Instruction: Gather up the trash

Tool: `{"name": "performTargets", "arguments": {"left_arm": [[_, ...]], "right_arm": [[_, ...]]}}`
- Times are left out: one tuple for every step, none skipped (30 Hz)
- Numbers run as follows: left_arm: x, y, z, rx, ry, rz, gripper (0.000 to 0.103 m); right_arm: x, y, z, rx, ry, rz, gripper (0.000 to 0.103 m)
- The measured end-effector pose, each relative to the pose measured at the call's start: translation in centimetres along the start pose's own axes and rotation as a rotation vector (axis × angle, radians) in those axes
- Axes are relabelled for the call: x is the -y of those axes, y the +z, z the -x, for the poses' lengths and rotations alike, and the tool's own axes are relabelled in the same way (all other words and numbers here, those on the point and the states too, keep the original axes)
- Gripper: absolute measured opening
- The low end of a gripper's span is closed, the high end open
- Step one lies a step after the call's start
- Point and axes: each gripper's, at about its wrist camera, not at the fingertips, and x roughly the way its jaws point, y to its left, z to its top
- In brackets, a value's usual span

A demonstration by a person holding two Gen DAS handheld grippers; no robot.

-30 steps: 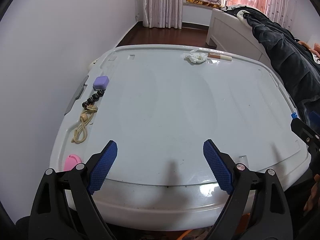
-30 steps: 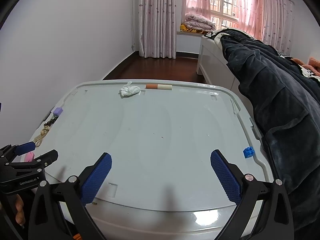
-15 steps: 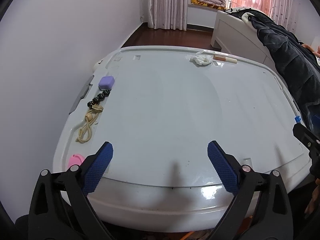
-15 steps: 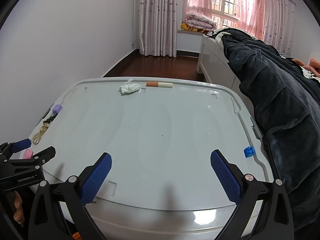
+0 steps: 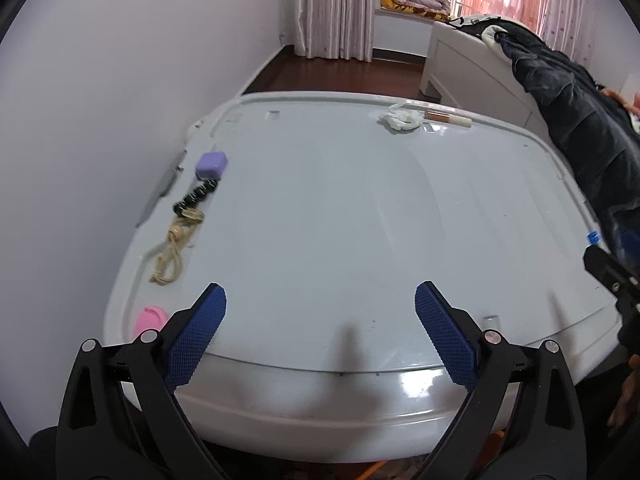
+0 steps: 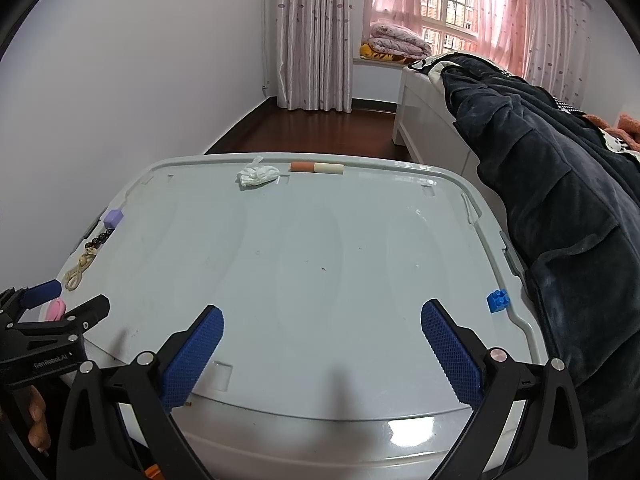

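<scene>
A crumpled white tissue (image 5: 400, 119) (image 6: 257, 175) lies at the far edge of the white bin lid (image 5: 340, 208) (image 6: 320, 248). A cigarette-like stick (image 5: 447, 118) (image 6: 317, 167), orange and cream, lies just right of it. My left gripper (image 5: 320, 308) is open and empty over the lid's near edge, far from both. It also shows at the left in the right wrist view (image 6: 66, 298). My right gripper (image 6: 322, 324) is open and empty over the near edge.
Along the lid's left side lie a purple case (image 5: 211, 164), a dark bead string with tan cord (image 5: 180, 232) and a pink object (image 5: 150, 319). A blue toy brick (image 6: 498, 301) sits near the right rim. A dark blanket (image 6: 560, 220) hangs on the bed at right.
Both grippers have drawn back and risen slightly, so the lid looks a little farther. Both stay open. Nothing on the lid has moved.
</scene>
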Motion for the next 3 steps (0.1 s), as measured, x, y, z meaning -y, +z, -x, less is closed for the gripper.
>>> {"name": "performTargets", "arguments": {"left_arm": [[-0.05,0.01,-0.13,-0.007,-0.003,0.003,0.093],[-0.04,0.01,-0.28,-0.015,0.0,0.003,0.093],[0.01,0.01,-0.34,-0.018,0.003,0.002,0.093]], "right_arm": [[0.01,0.0,0.0,0.0,0.0,0.0,0.098],[0.0,0.0,0.0,0.0,0.0,0.0,0.098],[-0.01,0.0,0.0,-0.001,0.0,0.001,0.098]]}}
